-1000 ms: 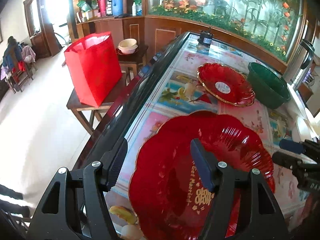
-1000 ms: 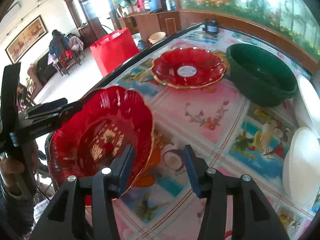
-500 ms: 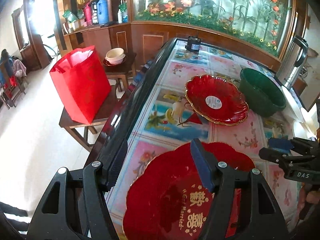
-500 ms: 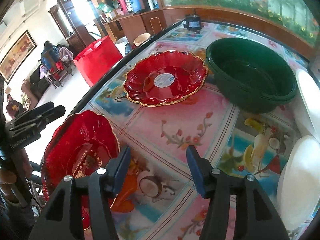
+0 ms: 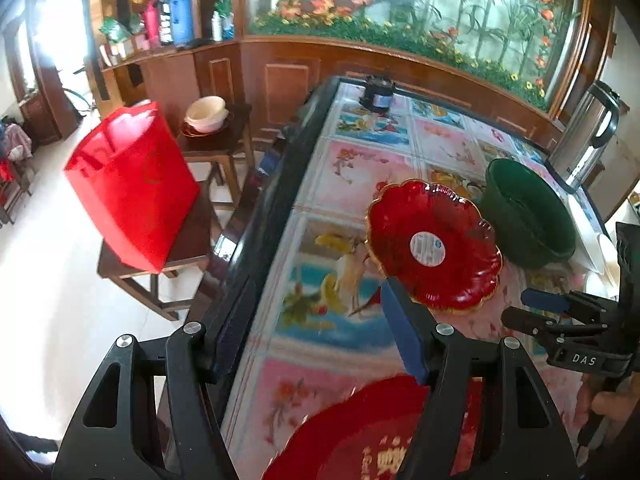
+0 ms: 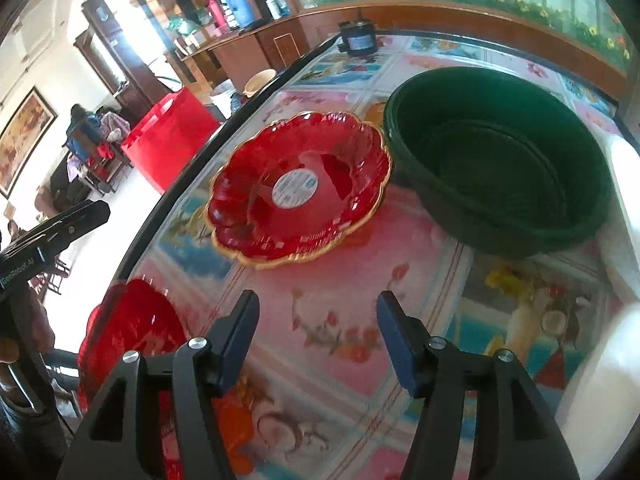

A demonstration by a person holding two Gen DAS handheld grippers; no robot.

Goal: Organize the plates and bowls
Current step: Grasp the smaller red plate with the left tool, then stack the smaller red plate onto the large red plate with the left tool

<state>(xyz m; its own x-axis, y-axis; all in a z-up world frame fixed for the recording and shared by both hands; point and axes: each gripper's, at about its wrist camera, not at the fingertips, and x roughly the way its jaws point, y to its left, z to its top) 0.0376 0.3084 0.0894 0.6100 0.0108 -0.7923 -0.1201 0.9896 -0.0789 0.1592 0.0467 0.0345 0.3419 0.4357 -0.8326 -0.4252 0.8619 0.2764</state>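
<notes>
Both grippers, left gripper (image 5: 316,320) and right gripper (image 6: 314,332), are released and empty; the right's jaws have just been opening. Labelled red plate (image 6: 298,190) lies ahead of the right fingers, the lettered plate (image 5: 372,436) under the left's. Best to pinch the rim squarely, clear of the green bowl (image 6: 500,156).

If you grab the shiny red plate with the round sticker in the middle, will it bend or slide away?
The red plate looks like stiff, see-through moulded plastic or glass, so it probably won't bend. Its glossy wavy rim may be slippery between gripper pads. It sits flat on the smooth tabletop, so a push would likely make it slide, not tip. If it is glass, it could chip.
</notes>
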